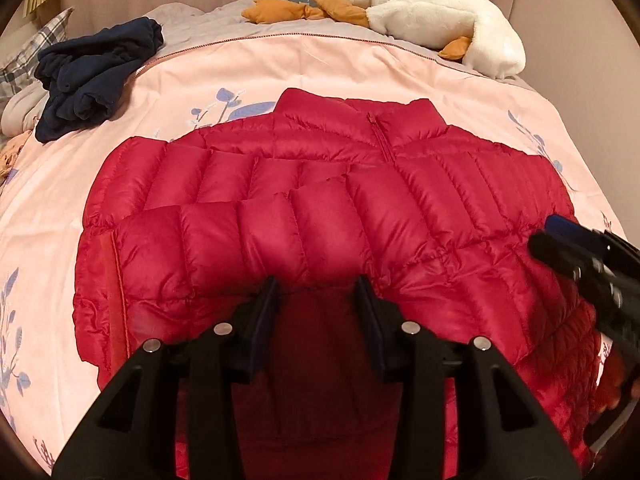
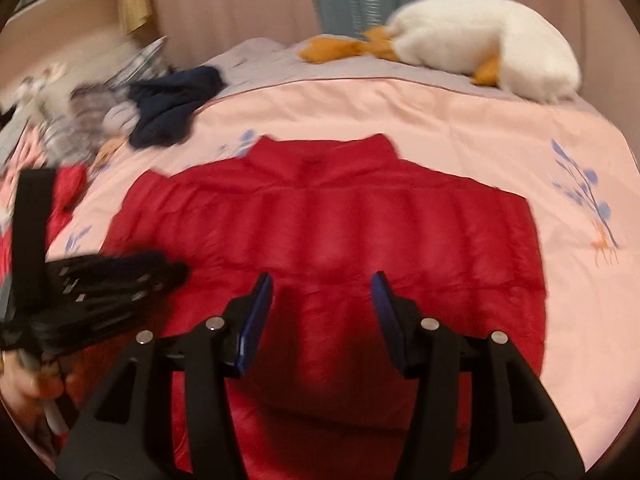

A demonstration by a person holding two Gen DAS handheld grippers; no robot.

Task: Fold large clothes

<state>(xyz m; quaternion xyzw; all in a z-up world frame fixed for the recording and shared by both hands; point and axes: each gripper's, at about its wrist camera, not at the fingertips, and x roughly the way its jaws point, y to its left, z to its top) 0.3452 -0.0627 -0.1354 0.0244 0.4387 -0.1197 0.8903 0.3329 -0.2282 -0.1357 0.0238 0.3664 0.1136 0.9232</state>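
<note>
A red quilted puffer jacket (image 1: pixel 320 208) lies flat on the pink bedspread (image 1: pixel 360 68), collar toward the far side, both sleeves folded across its front. It also shows in the right wrist view (image 2: pixel 340 224). My left gripper (image 1: pixel 318 286) is open and empty just above the jacket's near part. My right gripper (image 2: pixel 322 284) is open and empty over the jacket's lower middle. The right gripper also shows at the right edge of the left wrist view (image 1: pixel 592 264). The left gripper shows blurred at the left of the right wrist view (image 2: pixel 116 280).
A crumpled navy garment (image 1: pixel 92 76) lies at the far left of the bed. A white plush goose with orange feet (image 1: pixel 436 12) lies along the far edge. Pillows and other clothes (image 2: pixel 72 128) are piled at the left. A curtain hangs behind.
</note>
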